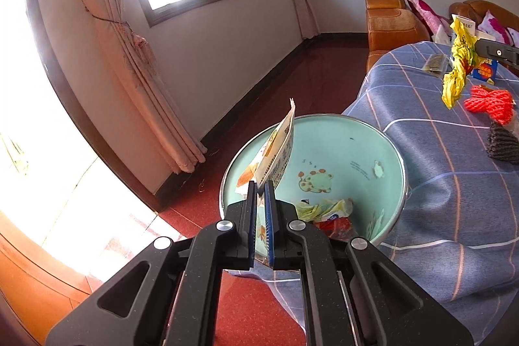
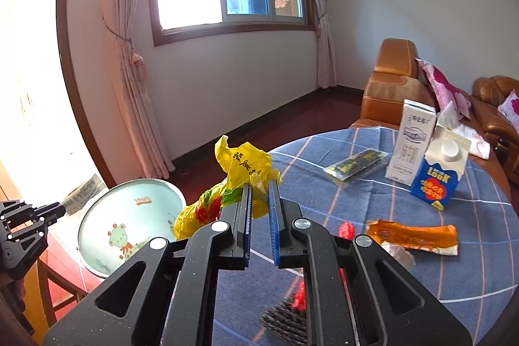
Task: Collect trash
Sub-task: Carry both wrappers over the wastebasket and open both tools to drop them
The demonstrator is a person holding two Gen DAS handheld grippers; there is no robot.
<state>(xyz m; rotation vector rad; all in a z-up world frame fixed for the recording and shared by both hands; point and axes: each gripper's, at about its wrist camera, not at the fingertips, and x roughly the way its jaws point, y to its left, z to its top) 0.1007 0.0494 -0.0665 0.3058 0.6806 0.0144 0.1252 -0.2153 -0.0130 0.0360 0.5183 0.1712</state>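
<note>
My left gripper point(image 1: 260, 185) is shut on a white and orange wrapper point(image 1: 275, 151) and holds it over the mint green bin point(image 1: 382, 138), which holds several crumpled wrappers point(image 1: 327, 211). My right gripper point(image 2: 260, 184) is shut on a crumpled yellow plastic bag point(image 2: 246, 164) above the table's left edge, right of the bin point(image 2: 107, 216). That bag also shows in the left wrist view point(image 1: 459, 60). The left gripper point(image 2: 58, 209) shows at the far left in the right wrist view.
On the blue checked tablecloth point(image 2: 421, 274) lie an orange wrapper point(image 2: 415, 237), a dark sachet point(image 2: 356, 166), a white carton point(image 2: 412, 141), a blue carton point(image 2: 438, 174), red yarn point(image 1: 486, 104) and a dark knitted piece point(image 1: 501, 143). Brown sofas point(image 2: 389, 86) stand behind.
</note>
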